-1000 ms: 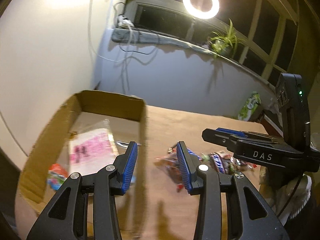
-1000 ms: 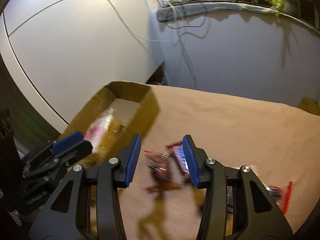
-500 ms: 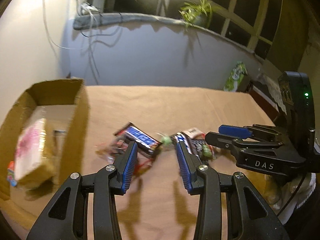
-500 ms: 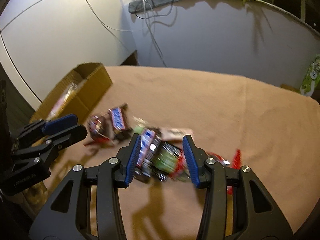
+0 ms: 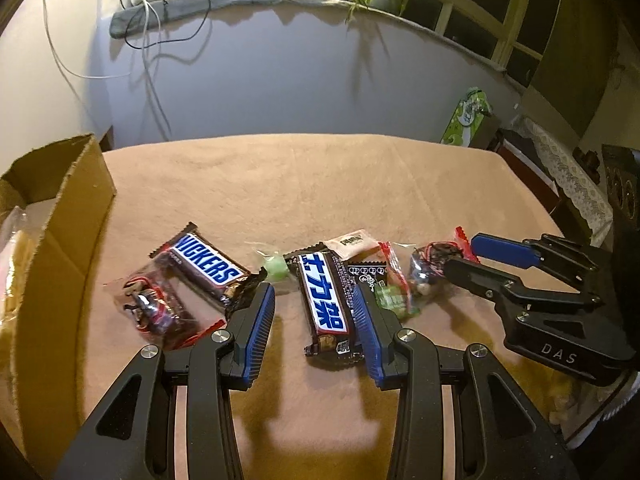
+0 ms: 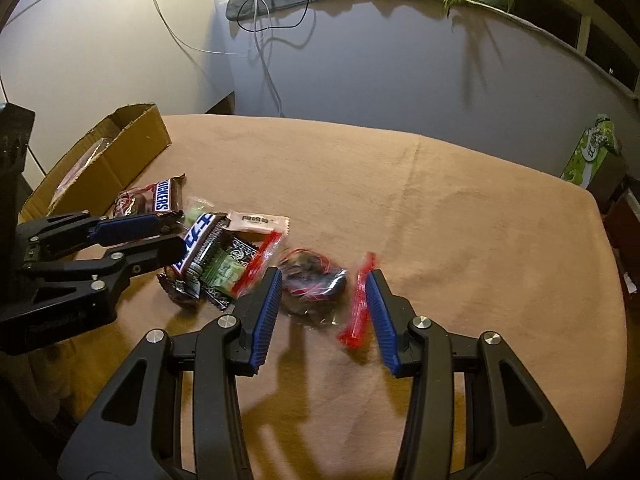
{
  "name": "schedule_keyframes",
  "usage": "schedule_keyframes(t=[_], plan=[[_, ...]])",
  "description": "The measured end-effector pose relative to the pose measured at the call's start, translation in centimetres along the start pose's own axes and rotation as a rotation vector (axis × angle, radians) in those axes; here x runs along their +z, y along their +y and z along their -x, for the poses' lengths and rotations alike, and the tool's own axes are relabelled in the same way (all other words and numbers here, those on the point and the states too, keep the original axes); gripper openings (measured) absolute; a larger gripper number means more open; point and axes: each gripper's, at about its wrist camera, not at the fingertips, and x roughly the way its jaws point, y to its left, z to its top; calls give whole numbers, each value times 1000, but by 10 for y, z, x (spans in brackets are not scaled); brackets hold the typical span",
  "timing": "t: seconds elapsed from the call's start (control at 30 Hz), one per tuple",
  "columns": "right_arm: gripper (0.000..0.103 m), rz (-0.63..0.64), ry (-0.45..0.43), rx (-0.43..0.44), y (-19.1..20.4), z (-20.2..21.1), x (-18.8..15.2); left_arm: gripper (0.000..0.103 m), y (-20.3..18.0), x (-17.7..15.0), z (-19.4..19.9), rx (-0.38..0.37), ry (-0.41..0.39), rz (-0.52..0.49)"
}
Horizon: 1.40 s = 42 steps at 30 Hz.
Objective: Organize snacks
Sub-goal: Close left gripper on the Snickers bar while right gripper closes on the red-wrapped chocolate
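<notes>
Several snacks lie in a row on the tan tablecloth [image 5: 320, 184]. A Snickers bar [image 5: 206, 266] lies left, beside a clear red-trimmed packet [image 5: 154, 308]. A second Snickers bar with blue lettering [image 5: 326, 300] lies between my left gripper's open fingers; my left gripper [image 5: 314, 300] is empty. My right gripper [image 6: 324, 292] is open and straddles a dark red-trimmed packet [image 6: 312, 280], not closed on it. A cardboard box [image 5: 52, 240] stands at the left and holds a pink-and-clear bag.
A small white sachet [image 5: 352, 242], a green candy [image 5: 274, 270] and a green-printed packet [image 6: 224, 272] lie in the pile. A green box [image 5: 466, 116] stands at the table's far right. Cables hang on the wall behind.
Both grippers have swung right, away from the cardboard box, and come down over the snack pile. Both stay open and empty.
</notes>
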Motion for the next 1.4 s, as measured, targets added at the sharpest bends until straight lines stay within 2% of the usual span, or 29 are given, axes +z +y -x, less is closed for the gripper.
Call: schedule_keyframes(t=[0.07,0.13,0.5,0.57,0.63,0.93,1.4], plan=[[47,3,7,-3,-2,-5,2,38,-1,0,-4,3,11,-4],[61,7,9,7,-3,-7,2,38,-2,1,-8,9,16,-7],[61,-8,36,51,-2,-22,3,39,-1,4,-19,-24,42,12],[57,-10,37,59,-1,-22,3,38,-1,3,-22,-21,43,9],[51,-15,33,57,-2,-20,3,30,-3,3,-22,-21,37,5],[32,-46,-3,75,-2,-9,5,28,-5,1,-17,-9,14,-10],[20,-106,-63,95,-7,8,12,28,8,2,5,-3,-52,22]])
